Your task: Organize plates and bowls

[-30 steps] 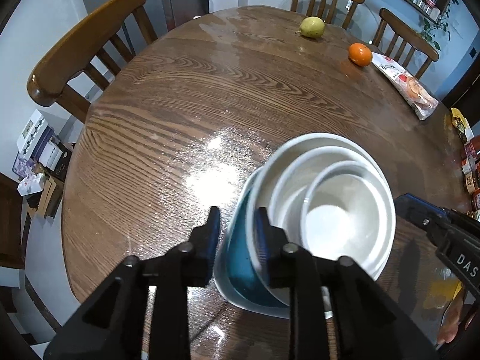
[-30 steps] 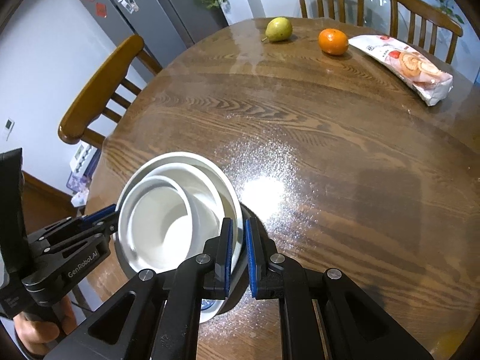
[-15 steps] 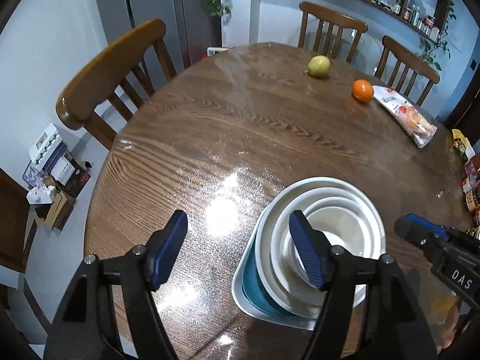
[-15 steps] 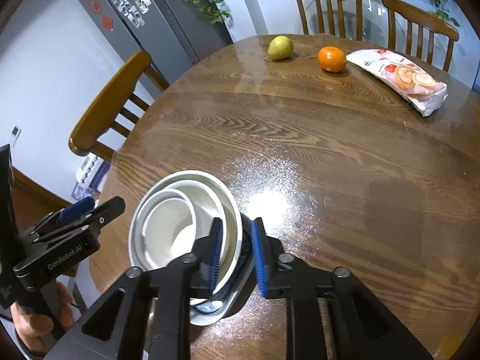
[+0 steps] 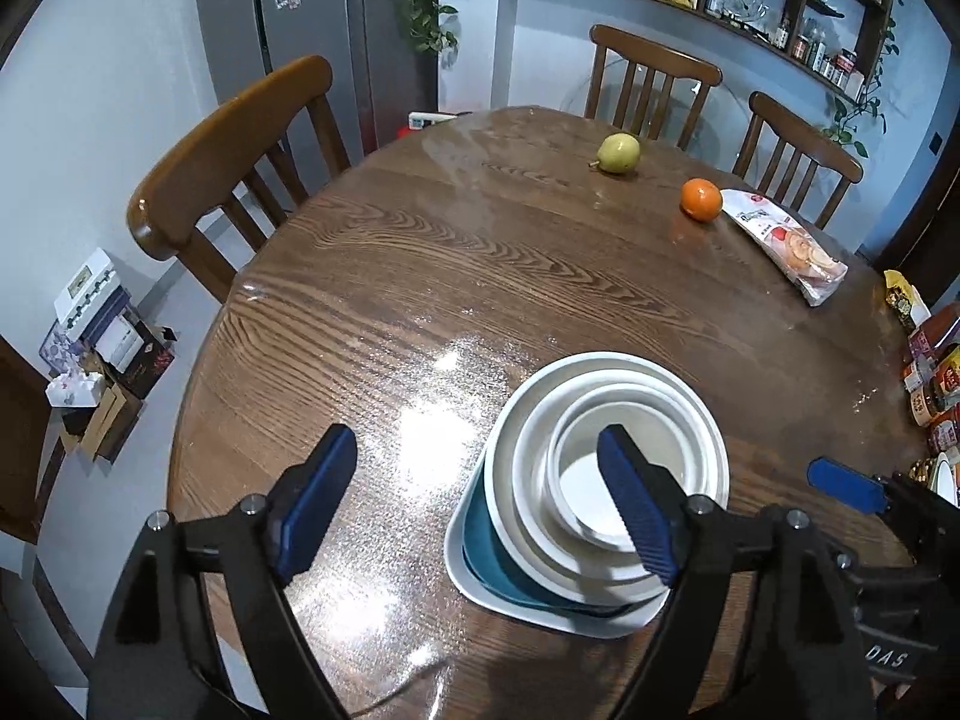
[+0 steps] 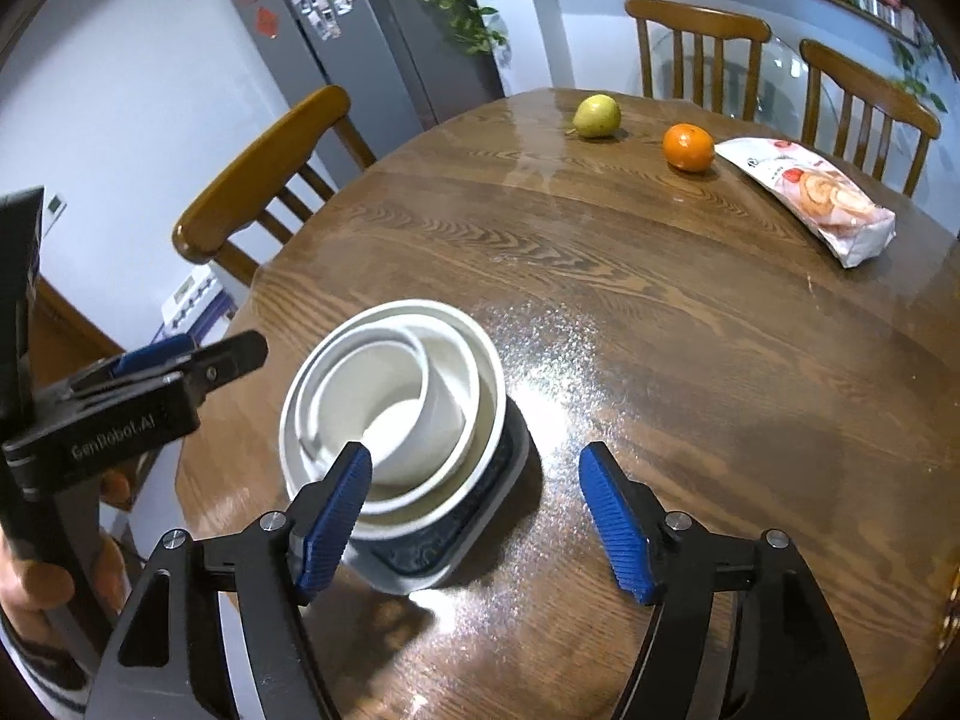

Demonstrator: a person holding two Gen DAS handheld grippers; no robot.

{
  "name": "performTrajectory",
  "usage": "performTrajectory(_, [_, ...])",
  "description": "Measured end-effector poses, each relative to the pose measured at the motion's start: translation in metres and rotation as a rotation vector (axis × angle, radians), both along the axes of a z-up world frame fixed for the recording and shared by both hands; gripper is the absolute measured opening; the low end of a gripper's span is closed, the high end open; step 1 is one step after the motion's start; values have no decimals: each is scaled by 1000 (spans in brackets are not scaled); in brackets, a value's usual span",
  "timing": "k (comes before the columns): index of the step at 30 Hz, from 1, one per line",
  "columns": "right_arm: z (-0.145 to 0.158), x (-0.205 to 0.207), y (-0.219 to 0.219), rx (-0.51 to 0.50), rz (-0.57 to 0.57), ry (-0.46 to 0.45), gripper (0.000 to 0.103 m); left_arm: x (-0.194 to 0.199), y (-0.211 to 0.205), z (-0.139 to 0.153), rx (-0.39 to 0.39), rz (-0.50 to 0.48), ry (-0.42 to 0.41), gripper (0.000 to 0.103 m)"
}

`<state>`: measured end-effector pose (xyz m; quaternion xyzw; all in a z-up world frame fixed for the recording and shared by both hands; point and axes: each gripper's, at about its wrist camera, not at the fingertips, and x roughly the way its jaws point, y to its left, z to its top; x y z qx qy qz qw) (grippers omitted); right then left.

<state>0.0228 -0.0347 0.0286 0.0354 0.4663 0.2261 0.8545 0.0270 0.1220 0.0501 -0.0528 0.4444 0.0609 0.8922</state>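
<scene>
Three nested white bowls (image 5: 618, 456) stand on a blue dish (image 5: 480, 546) that rests on a white plate (image 5: 576, 621), near the front edge of the round wooden table (image 5: 480, 264). My left gripper (image 5: 475, 450) hovers above the stack's left side. Its jaws are opening, and the pads touch nothing. My right gripper (image 6: 474, 462) hangs over the right side of the bowls (image 6: 390, 396). Its jaws are opening too, with only the stack's edge showing below the gap. Each gripper shows in the other's view, the left gripper (image 6: 150, 384) and the right gripper (image 5: 846, 483).
A pear (image 5: 618, 153), an orange (image 5: 700, 199) and a snack bag (image 5: 792, 252) lie at the table's far side. Jars (image 5: 936, 372) crowd the right edge. Wooden chairs (image 5: 228, 150) ring the table, and a hand (image 6: 36, 588) holds the left tool.
Both grippers let go of the stack's rims, opened wide and drew up and back. The stack stayed on the table.
</scene>
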Motion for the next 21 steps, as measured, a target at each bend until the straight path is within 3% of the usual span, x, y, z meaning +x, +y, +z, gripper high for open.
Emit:
performTrajectory(1, [0, -3, 0, 0, 4, -2, 79, -2, -1, 1, -1, 1, -1, 83])
performTrajectory(4, [-1, -10, -1, -2, 19, -9, 85, -9, -2, 3, -2, 12, -5, 102])
performTrajectory(21, [-4, -38, -3, 2, 43, -8, 85, -47, -21, 3, 44, 18, 18, 102])
